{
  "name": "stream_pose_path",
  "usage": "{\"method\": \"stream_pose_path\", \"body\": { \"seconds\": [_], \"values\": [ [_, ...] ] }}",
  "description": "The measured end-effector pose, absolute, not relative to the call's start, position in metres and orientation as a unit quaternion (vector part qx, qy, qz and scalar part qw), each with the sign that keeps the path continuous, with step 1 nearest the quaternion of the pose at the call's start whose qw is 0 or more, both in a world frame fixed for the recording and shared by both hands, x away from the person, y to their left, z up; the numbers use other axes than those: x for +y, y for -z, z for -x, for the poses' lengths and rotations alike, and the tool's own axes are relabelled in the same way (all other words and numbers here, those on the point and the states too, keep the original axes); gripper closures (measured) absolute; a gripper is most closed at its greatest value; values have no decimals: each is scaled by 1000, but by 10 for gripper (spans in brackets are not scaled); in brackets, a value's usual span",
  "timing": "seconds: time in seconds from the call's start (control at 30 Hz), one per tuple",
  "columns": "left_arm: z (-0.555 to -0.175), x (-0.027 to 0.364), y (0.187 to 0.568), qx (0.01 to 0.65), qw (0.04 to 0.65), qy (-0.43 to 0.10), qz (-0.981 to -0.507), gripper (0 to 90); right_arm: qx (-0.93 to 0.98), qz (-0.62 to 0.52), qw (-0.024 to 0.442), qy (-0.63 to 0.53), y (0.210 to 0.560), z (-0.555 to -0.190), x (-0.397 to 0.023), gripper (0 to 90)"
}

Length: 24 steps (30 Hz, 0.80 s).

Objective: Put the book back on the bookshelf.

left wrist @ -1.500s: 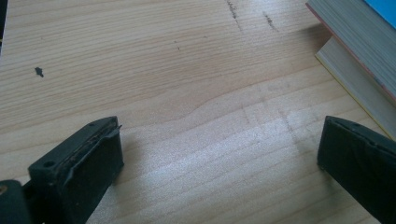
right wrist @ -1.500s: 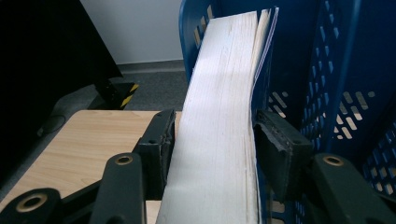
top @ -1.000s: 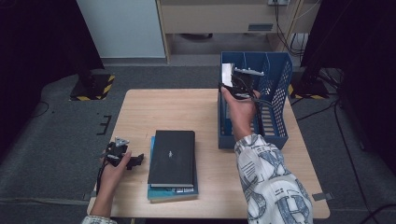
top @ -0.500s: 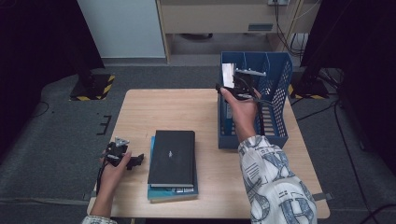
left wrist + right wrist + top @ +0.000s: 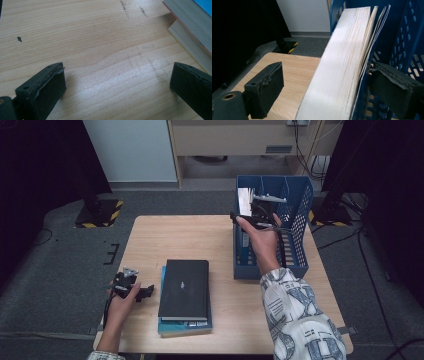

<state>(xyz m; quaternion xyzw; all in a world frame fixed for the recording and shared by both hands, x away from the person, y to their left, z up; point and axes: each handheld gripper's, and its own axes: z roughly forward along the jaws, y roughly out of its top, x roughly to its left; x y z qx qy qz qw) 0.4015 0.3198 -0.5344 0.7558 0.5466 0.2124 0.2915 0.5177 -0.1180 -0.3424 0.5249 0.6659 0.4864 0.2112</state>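
Your right claw (image 5: 324, 92) has just been opening; its jaws now straddle the white book (image 5: 342, 62) standing upright in the blue basket (image 5: 300, 220), pads off it. Your left claw (image 5: 117, 87) rests open over the bare surface (image 5: 87, 37).

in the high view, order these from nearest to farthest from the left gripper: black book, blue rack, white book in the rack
From the left gripper, at the table's left edge:
1. black book, just to its right, atop the stack at mid-table.
2. blue rack, on the table's right side.
3. white book, standing at the rack's far left corner, between the right gripper's jaws.
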Motion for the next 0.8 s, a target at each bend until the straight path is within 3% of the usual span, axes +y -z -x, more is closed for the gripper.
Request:
{"method": "stream_pose_path", "body": {
  "seconds": [0.8],
  "values": [
    [-401, 320, 534, 547, 291, -212, -756, 0, 673, -517, 194, -493, 353, -494, -133, 72]
  ]
}}
